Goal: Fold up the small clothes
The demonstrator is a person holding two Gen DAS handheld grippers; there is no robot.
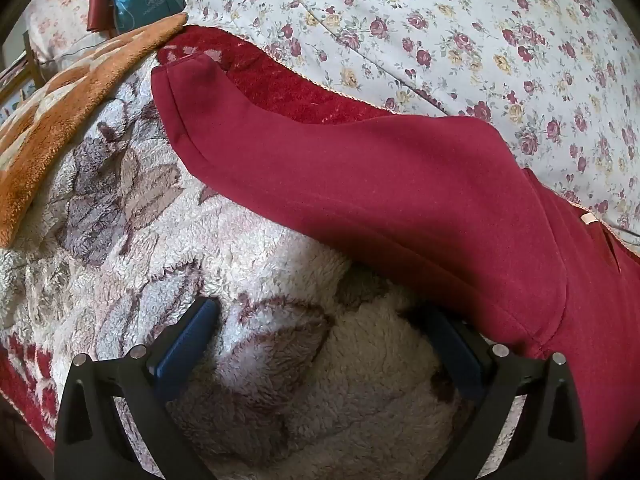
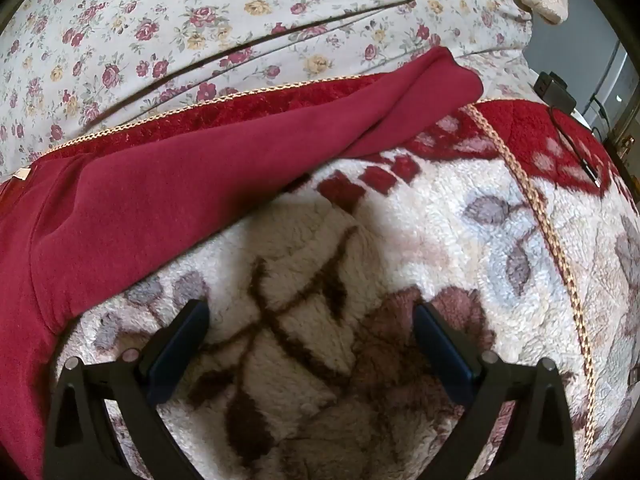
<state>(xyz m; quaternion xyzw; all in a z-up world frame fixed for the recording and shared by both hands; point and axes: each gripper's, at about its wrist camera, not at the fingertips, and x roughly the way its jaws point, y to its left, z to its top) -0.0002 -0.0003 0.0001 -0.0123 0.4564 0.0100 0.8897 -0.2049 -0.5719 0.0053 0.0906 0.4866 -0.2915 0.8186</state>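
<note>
I see one dark red top (image 1: 380, 184) lying flat, its sleeves spread out to either side. One sleeve (image 1: 224, 120) stretches away straight, while the other sleeve (image 2: 280, 136) ends in a slightly folded cuff.

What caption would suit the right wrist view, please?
Open right gripper hovers over fleece blanket, beside a spread red garment's sleeve.

Bare fleece blanket (image 2: 304, 264) lies ahead of both tongs; the red sweater (image 1: 380, 196) crosses beyond, the floral quilt (image 1: 440, 32) bulging behind it.
</note>
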